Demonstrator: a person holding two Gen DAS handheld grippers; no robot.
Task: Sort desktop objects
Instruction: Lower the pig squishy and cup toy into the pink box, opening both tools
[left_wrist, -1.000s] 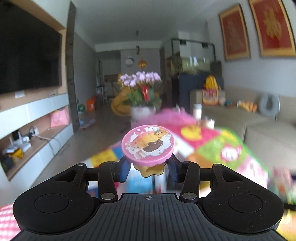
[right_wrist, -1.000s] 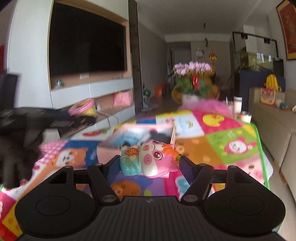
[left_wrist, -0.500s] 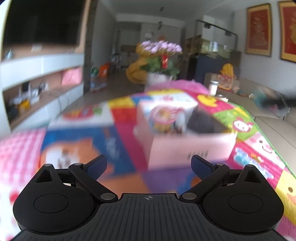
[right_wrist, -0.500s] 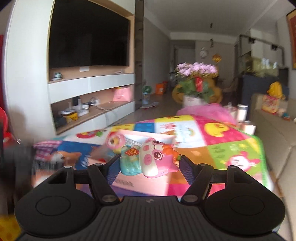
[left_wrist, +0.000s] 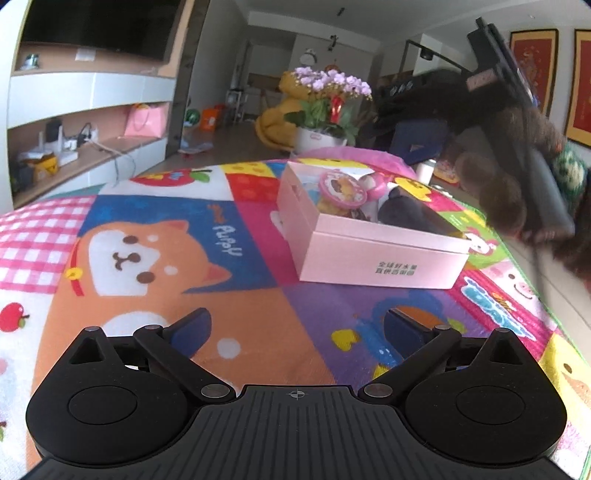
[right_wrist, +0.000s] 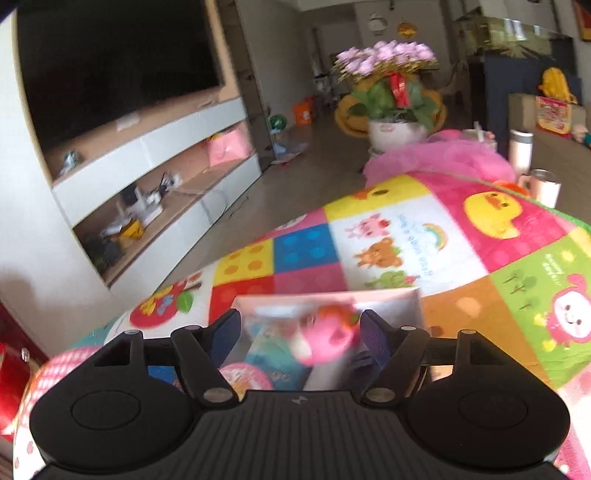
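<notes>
Over pink box (right_wrist: 388, 299), pig toy (right_wrist: 327, 338) sits between parted fingers (right_wrist: 373, 330).

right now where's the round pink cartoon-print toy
In the left wrist view the round pink cartoon-print toy lies inside the open pink cardboard box on the colourful mat, toward the box's far end.

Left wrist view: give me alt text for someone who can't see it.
The open, empty left gripper hovers over a colourful cartoon play mat. Ahead sits an open pink box holding a round pink toy; a dark blurred shape fills the upper right.
</notes>
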